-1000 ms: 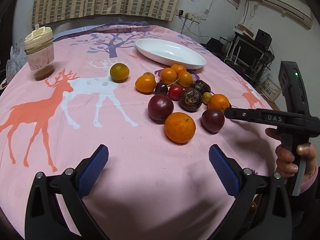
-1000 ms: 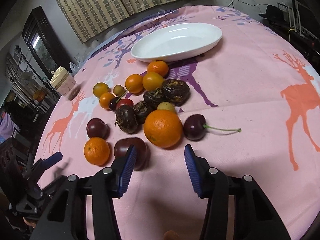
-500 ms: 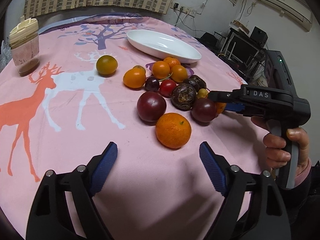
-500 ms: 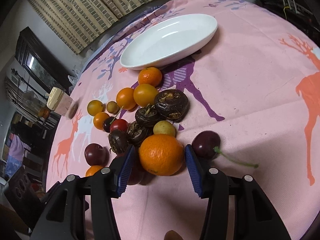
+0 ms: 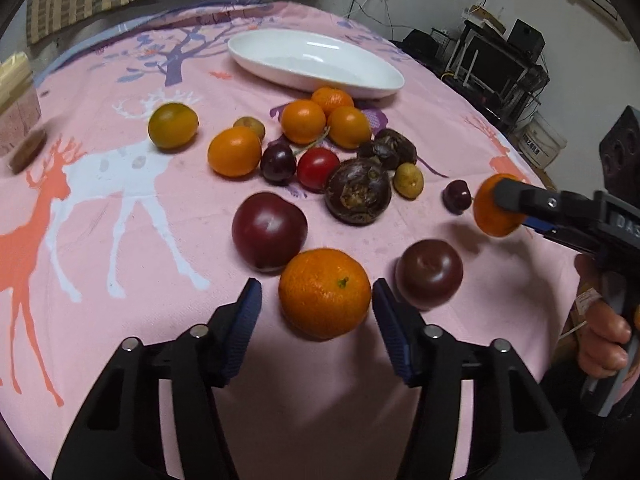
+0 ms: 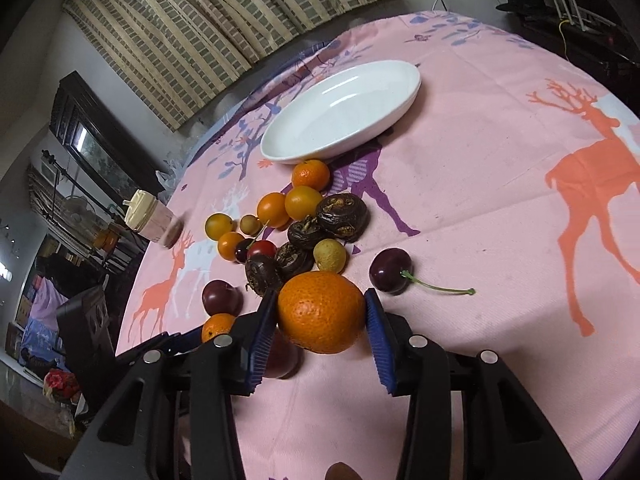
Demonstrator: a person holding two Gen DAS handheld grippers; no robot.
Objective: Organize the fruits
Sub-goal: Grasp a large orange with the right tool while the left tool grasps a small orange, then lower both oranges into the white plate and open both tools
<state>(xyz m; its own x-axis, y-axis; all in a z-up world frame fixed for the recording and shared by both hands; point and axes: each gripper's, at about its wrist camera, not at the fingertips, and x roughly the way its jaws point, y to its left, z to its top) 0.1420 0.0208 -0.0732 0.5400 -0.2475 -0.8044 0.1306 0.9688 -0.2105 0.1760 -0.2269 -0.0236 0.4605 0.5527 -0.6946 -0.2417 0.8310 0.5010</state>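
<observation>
Two oranges mattered. Right gripper jaws clamped on round, pebbly-skinned orange, blue ribbed pads against both flanks; lifted off pink deer-print worktop in left view. Left gripper jaws apart, flanking second orange, untouched, stem scar facing up. Glossy dark plum beyond left jaw. Oval white plate far ahead, long axis crosswise.
</observation>
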